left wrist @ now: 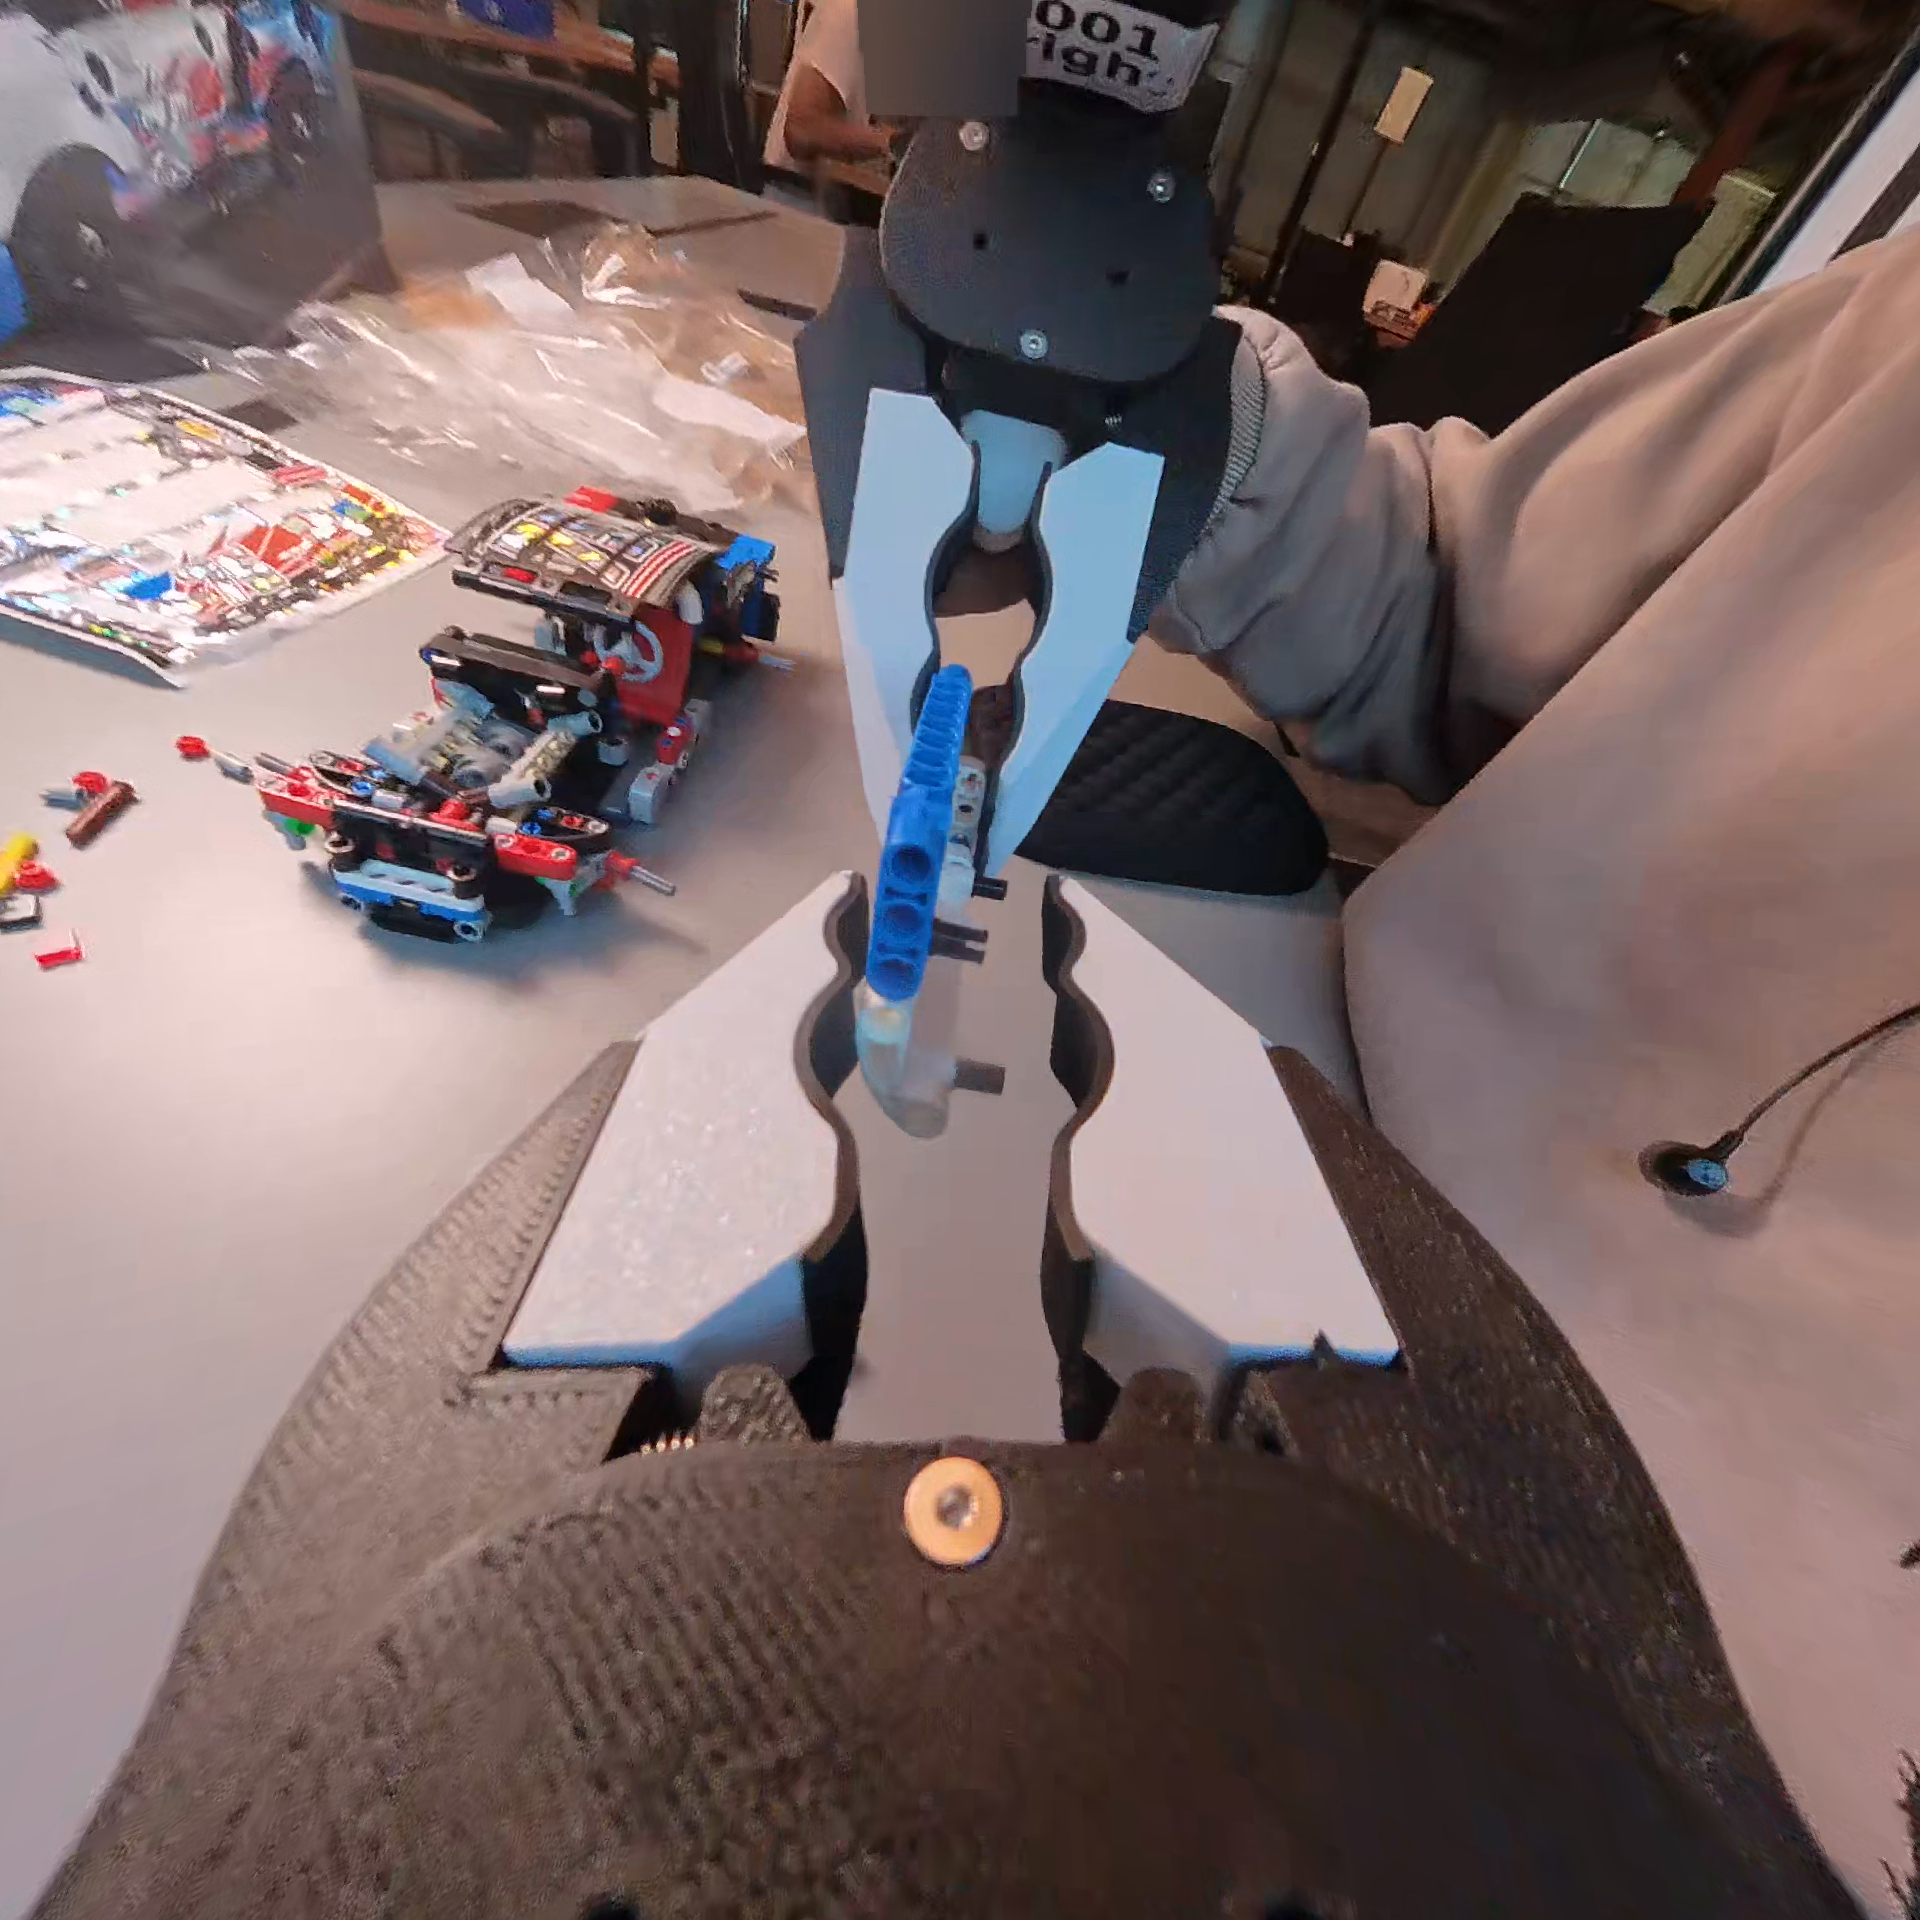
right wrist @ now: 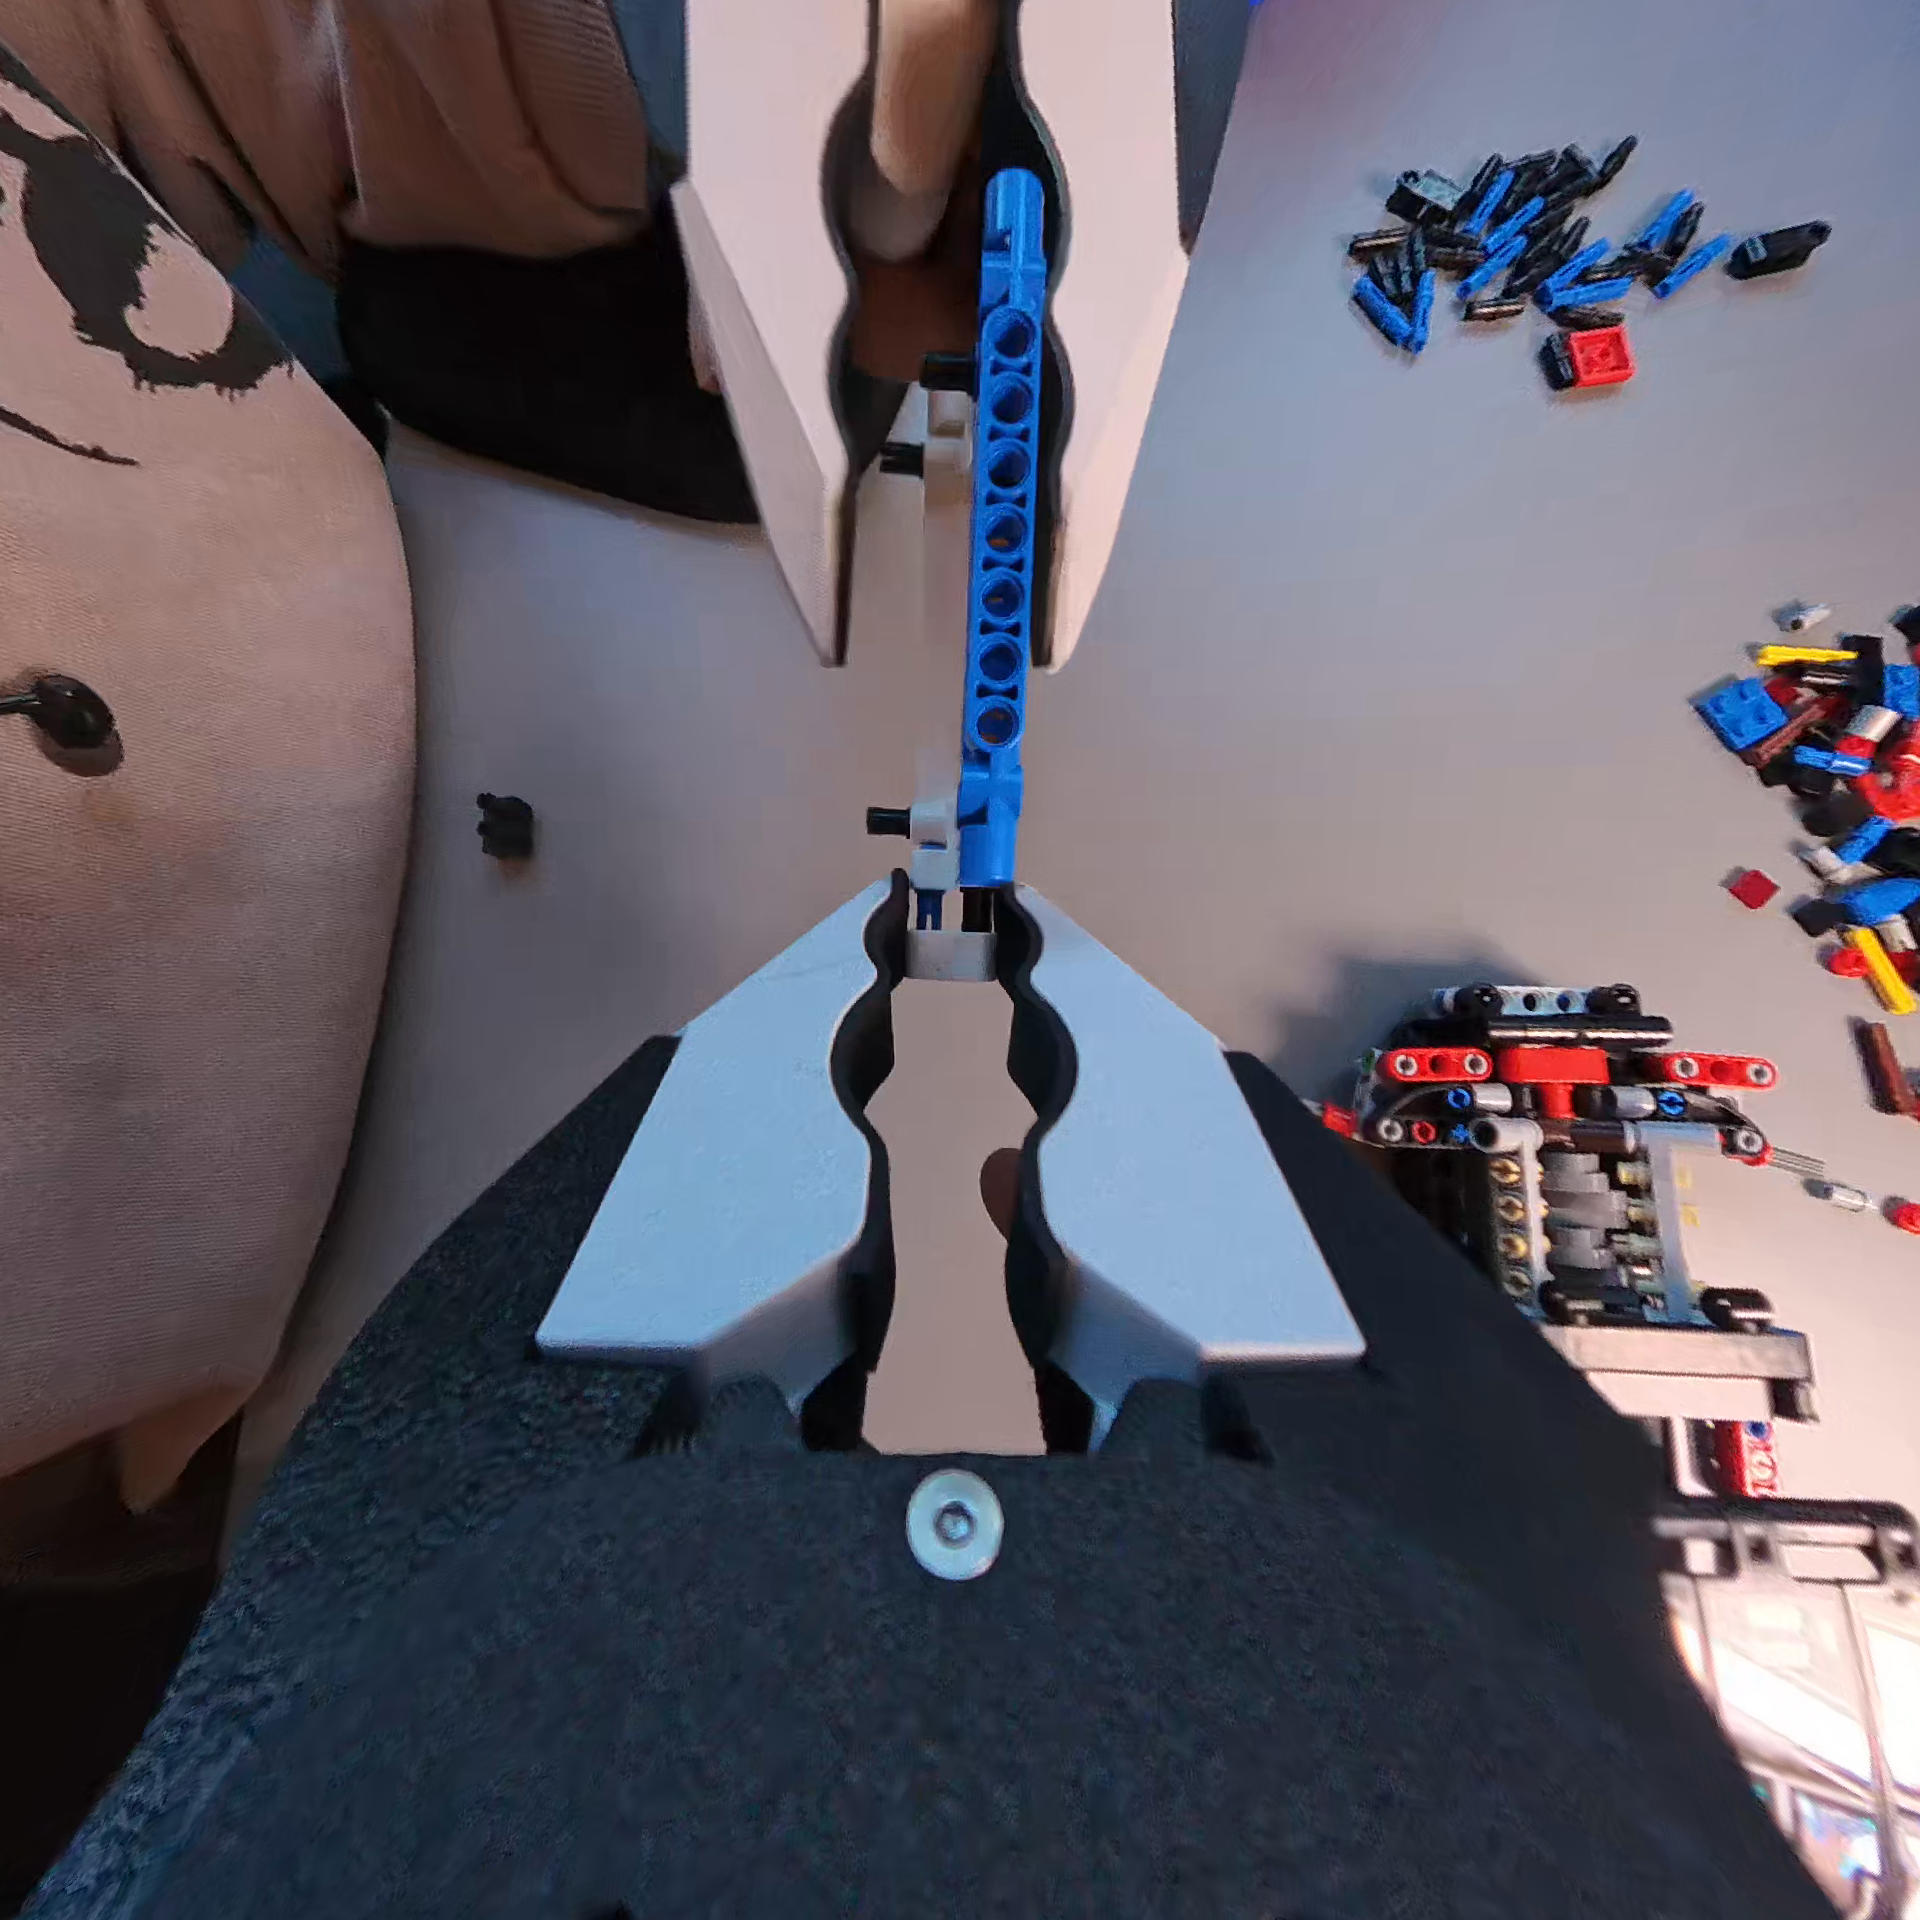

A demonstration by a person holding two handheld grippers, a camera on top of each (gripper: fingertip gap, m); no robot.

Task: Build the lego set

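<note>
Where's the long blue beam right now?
The long blue beam is in mid-air above the grey table, spanning both claws: the right claw grips its white end piece, and its far end reaches between the open left claw fingers, left of the half-built car.

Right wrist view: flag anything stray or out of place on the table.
One small black connector piece lies alone on the table, near the person's sleeve, far from the sorted black and blue pin pile.

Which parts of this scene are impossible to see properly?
- Right wrist view: the blue beam top end, hidden between the left gripper's fingers.
- Right wrist view: the half-built car, cut off by the right edge.
- Left wrist view: the box at top left, blurred and cropped.
</note>
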